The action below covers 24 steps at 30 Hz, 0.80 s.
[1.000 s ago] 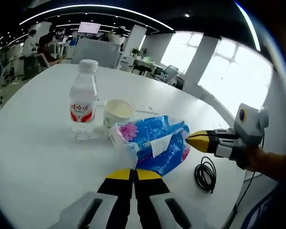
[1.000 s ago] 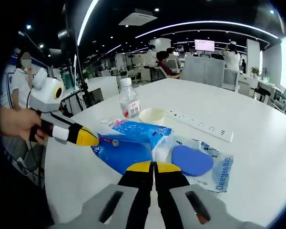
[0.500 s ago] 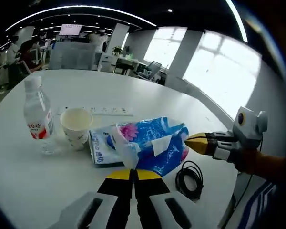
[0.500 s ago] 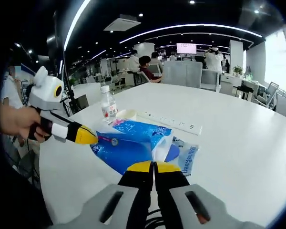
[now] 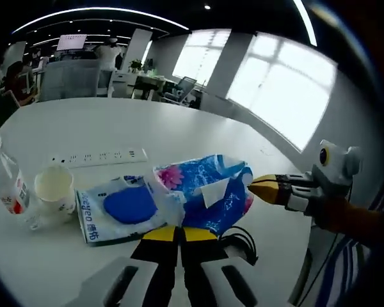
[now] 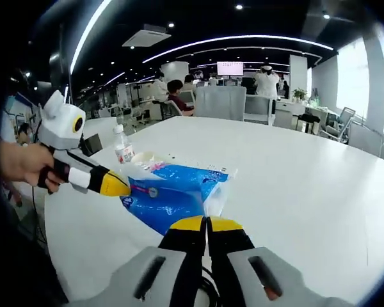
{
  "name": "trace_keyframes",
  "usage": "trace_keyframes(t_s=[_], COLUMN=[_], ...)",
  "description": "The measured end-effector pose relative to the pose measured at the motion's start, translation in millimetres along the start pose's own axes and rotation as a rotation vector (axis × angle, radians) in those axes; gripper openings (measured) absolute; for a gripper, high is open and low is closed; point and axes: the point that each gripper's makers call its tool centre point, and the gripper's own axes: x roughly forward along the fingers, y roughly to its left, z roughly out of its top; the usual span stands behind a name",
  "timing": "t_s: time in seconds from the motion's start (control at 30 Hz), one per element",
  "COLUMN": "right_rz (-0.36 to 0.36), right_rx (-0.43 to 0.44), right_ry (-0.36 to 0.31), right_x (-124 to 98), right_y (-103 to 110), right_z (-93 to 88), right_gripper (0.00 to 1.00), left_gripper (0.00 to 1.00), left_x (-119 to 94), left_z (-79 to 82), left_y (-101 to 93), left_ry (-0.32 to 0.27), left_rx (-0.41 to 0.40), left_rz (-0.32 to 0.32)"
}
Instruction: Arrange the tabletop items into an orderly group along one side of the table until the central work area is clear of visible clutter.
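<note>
1. The white table (image 5: pixel 179 128) is big and round, and all the things sit on it.
2. A blue tissue pack (image 5: pixel 208 192) with a pink flower on it is held up a bit above the table, between the two grippers. In the right gripper view the same pack (image 6: pixel 173 198) looks blue and shiny.
3. The left gripper (image 5: pixel 179 233) has its yellow tips pressed together on the near edge of the tissue pack. The right gripper (image 6: pixel 207 224) has its tips pinched on the other edge, where a bit of clear wrap sticks up.
4. A flat packet of wipes (image 5: pixel 118 208) with a blue round patch lies on the table just beside the tissue pack.
5. A white power strip (image 5: pixel 99 155) lies behind the wipes, farther from the left gripper.
6. A water bottle (image 5: pixel 6 188) with a red label stands at the edge of the left gripper view.
7. A paper cup (image 5: pixel 54 190) stands upright next to the bottle.
8. A black cable (image 5: pixel 240 242) is coiled on the table under the tissue pack.
</note>
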Motion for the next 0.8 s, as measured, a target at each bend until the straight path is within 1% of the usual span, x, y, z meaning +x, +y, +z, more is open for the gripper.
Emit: trace_keyframes(t_s=[0.1,0.2,0.47,0.53,0.7,0.8], right_rz=[-0.02,-0.043,-0.084,-0.107,-0.131,-0.139], right_rx=[0.001,0.002,0.006,0.006,0.009,0.002], right_ry=[0.003,0.005,0.015,0.032,0.055,0.074], right_x=[-4.7,-6.5,-9.0,-8.0,-5.3,1.6], right_y=[-7.3,-17.8,-36.0,-46.0,-55.9,-62.6], right_z=[-1.1,-2.3,-3.1,-6.8,-12.6,-19.6], right_gripper=[0.0,0.0,0.0,0.0,0.0,0.0], left_gripper=[0.0,0.0,0.0,0.0,0.0,0.0], left_x=[3.9,13.4,30.9,40.5,53.2,60.0], left_z=[2.3,7.3,16.2,19.2,17.7,17.7], left_y=[-5.3,-10.4,-20.4,-25.5,-27.2,-27.4], left_ry=[0.005,0.012,0.027,0.035,0.047,0.05], left_rx=[0.011,0.016,0.042,0.054,0.068,0.077], left_rz=[-0.009,-0.023,-0.045,-0.054,-0.065,-0.072])
